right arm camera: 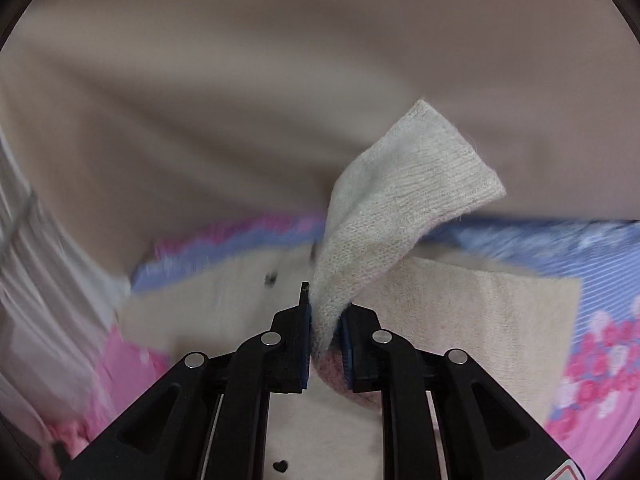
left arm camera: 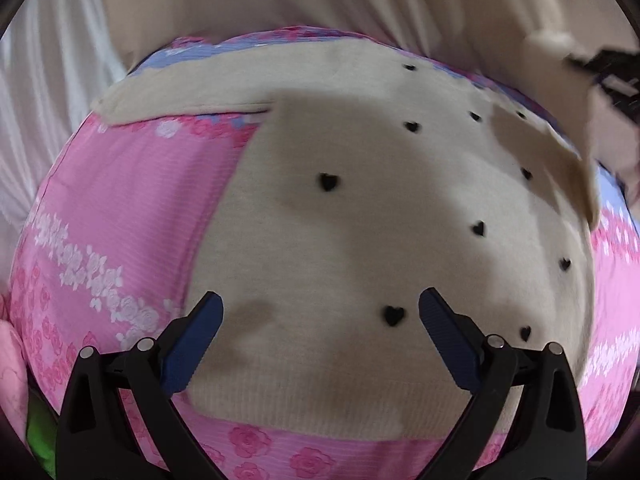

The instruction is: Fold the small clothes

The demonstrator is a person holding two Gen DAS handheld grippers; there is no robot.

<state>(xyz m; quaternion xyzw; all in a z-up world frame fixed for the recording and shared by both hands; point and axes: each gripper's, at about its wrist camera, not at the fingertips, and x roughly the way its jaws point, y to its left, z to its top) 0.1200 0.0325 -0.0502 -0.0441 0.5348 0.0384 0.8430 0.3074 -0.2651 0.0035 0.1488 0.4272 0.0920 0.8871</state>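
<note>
A small cream knit sweater [left arm camera: 360,216] with black hearts lies flat on a pink floral bedspread [left arm camera: 120,208]. Its left sleeve [left arm camera: 180,100] stretches out to the left. My left gripper [left arm camera: 320,312] is open and empty, hovering over the sweater's lower hem. My right gripper [right arm camera: 326,320] is shut on the right sleeve [right arm camera: 400,200], whose ribbed cuff sticks up above the sweater body. In the left wrist view that lifted sleeve [left arm camera: 552,152] shows at the right, with the right gripper [left arm camera: 608,76] blurred above it.
Beige cloth [right arm camera: 280,80] fills the background behind the bed. White pleated fabric [left arm camera: 48,100] hangs at the left. A green item [left arm camera: 40,440] and a pale pink item [left arm camera: 10,360] lie at the bed's lower left edge.
</note>
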